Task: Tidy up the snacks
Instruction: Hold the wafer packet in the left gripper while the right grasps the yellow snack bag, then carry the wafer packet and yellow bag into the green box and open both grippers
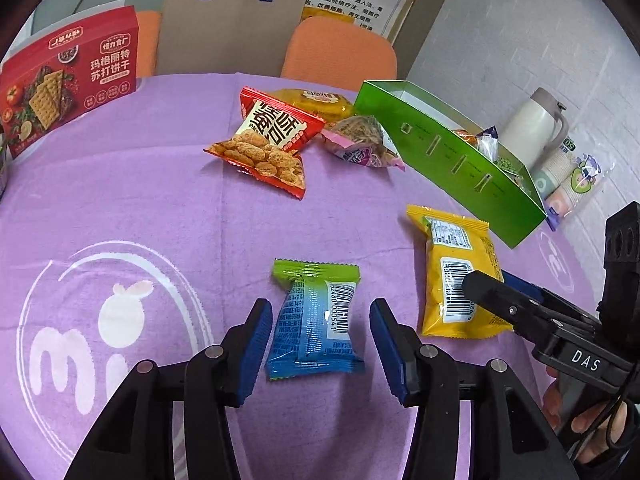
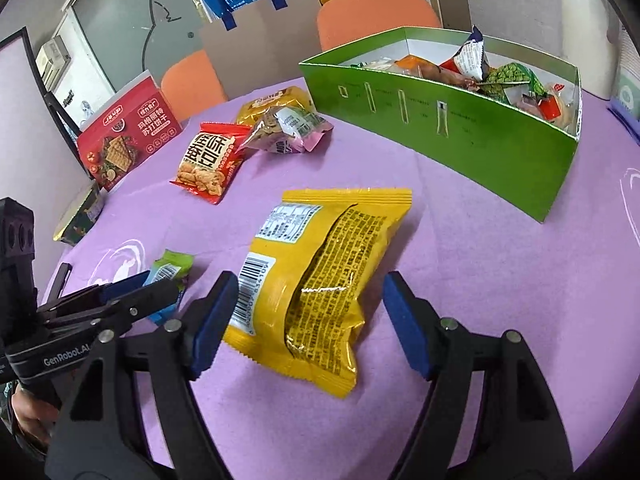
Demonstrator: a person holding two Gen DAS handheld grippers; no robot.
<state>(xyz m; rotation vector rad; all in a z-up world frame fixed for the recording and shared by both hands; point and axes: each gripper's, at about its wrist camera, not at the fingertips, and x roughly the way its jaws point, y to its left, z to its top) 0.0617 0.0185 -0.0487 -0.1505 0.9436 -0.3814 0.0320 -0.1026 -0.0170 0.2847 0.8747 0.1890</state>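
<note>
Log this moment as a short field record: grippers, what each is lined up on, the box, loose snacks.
left gripper: open, fingers either side of the blue-green packet, not closed on it
right gripper: open, straddling the yellow packet
green box: open top, already holds several snacks
loose snacks: red packet, pink-edged clear packet, a second yellow packet behind them
surface: purple cloth
background: red cracker box standing upright

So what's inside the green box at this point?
The green box holds mixed snack packets at one end: a green pea bag, a white-blue wrapper, red-orange ones. Anything beneath them is covered.
</note>
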